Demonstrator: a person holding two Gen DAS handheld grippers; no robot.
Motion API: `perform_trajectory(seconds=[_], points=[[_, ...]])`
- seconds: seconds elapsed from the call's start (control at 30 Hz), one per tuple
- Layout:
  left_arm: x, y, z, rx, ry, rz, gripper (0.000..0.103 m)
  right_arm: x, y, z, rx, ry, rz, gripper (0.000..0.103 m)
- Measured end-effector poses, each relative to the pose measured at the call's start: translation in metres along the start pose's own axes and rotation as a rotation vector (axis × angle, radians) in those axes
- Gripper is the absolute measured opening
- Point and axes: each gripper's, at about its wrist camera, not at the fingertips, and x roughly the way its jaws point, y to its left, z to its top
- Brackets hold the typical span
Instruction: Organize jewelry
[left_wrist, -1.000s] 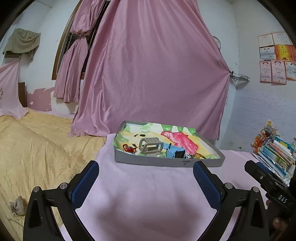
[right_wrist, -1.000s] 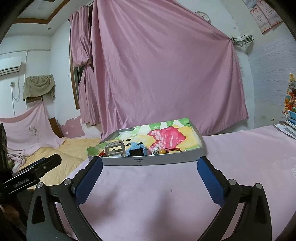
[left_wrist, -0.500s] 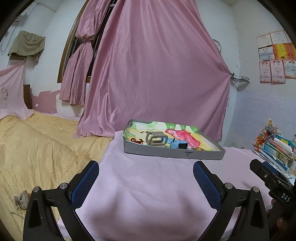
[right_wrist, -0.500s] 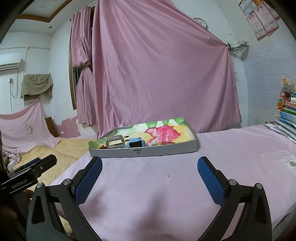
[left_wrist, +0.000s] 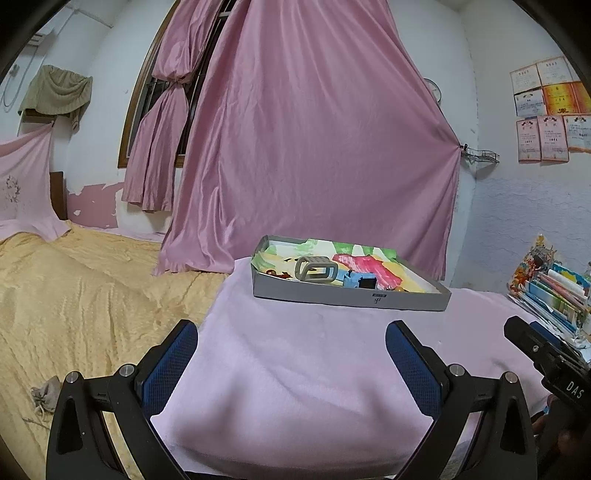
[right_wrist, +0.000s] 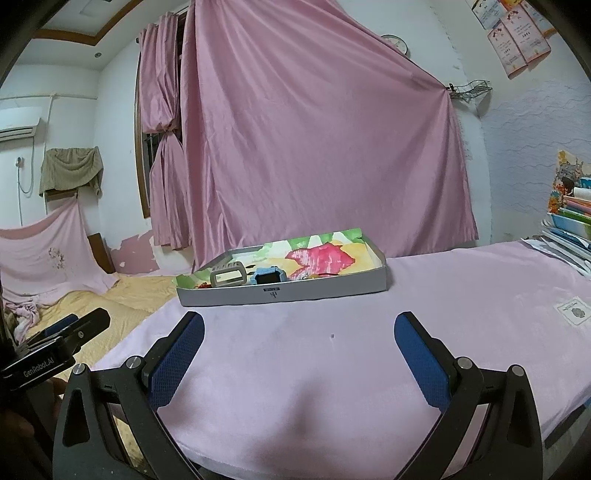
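A shallow grey tray with a bright floral lining sits on the pink-covered table. Inside it lie a grey watch, a blue watch and small red and orange pieces, too small to make out. My left gripper is open and empty, well short of the tray. My right gripper is open and empty too, equally far back. Each view catches the other gripper's black body at its edge.
The pink cloth covers the table. A white label lies on it at the right. Stacked books and papers stand at the far right. A yellow bedspread lies left of the table, and a pink curtain hangs behind the tray.
Both grippers have drawn back from the tray and dropped lower, so the tray looks smaller and farther. Their jaws stay open. Nothing in the tray has moved.
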Motion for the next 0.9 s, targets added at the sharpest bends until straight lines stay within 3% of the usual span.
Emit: perform_trajectory(seconds=[0.9], points=[[-0.0023, -0.0029, -0.0027, 0.009, -0.002, -0.003, 0.102, 0.0020, 0.0060, 0.0004, -0.004, 0.015, -0.001, 0.101]])
